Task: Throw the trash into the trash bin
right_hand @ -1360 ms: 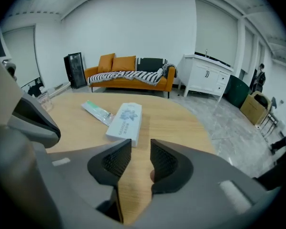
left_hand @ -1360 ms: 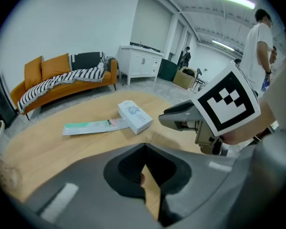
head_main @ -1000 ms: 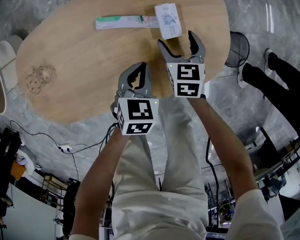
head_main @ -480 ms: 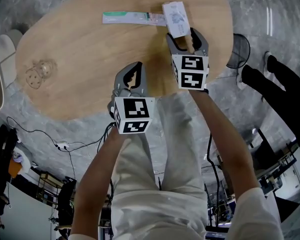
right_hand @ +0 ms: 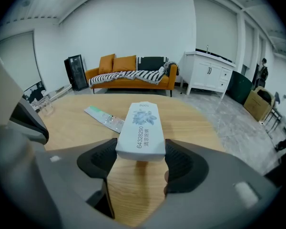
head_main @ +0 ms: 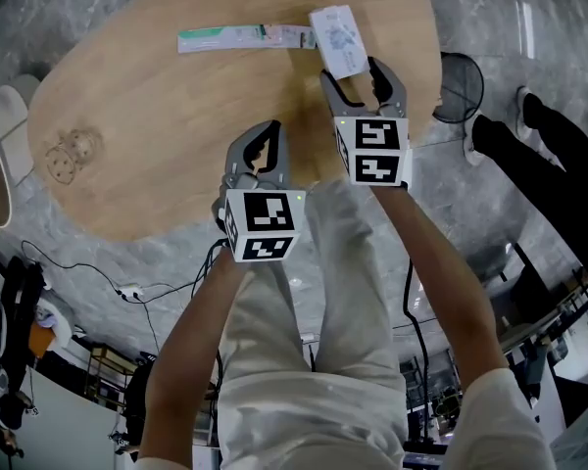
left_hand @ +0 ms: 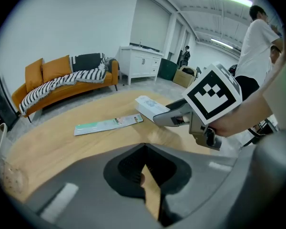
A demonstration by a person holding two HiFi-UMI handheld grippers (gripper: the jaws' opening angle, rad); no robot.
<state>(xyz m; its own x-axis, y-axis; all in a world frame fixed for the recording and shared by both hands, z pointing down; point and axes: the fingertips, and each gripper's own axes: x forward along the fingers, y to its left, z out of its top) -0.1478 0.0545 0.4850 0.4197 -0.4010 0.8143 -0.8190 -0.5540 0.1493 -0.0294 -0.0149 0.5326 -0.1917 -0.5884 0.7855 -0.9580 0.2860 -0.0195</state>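
White oblong box (right_hand: 140, 130), blue flower print, black digits on top | near end clamped btwn right gripper (right_hand: 139, 157) jaws, above oval wood table (head_main: 157, 106) | left gripper (left_hand: 146, 176) closed, empty | flat green-white packet (head_main: 240, 37) just beside box.

White box (right_hand: 139, 130), top face: number "64328299" printed lengthwise, with a line of Chinese characters beside it, too small to read surely | far end of same face: short code, unclear | flat packet (right_hand: 104, 118): print too small to read | marker cube (left_hand: 212, 94): black-and-white square pattern, no lettering
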